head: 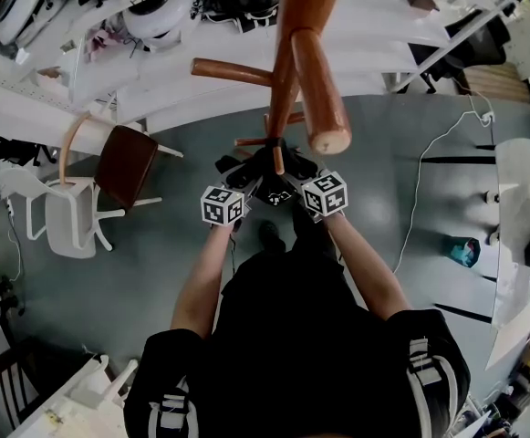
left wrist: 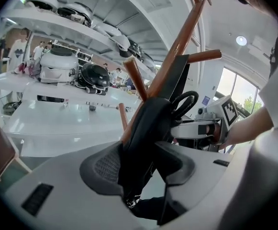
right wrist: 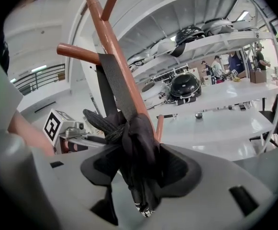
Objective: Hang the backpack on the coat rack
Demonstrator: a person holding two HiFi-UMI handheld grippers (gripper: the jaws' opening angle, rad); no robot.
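Observation:
The wooden coat rack (head: 287, 71) rises right in front of me, one thick peg (head: 319, 89) jutting toward the head camera. The black backpack (head: 265, 173) hangs against its pole between both grippers. In the left gripper view its grey strap (left wrist: 177, 75) runs up beside the pole near a peg (left wrist: 203, 56). My left gripper (left wrist: 139, 164) stands open with the pack's black fabric (left wrist: 150, 123) between its wide jaws. My right gripper (right wrist: 139, 169) is open too, with bunched fabric (right wrist: 139, 143) and the handle loop (right wrist: 98, 121) between its jaws.
A brown chair (head: 123, 162) and a white chair (head: 64, 213) stand at the left on the grey floor. White shelves with helmets (left wrist: 62, 66) line the far side. A cable (head: 420, 181) trails across the floor at the right. People stand by the far tables.

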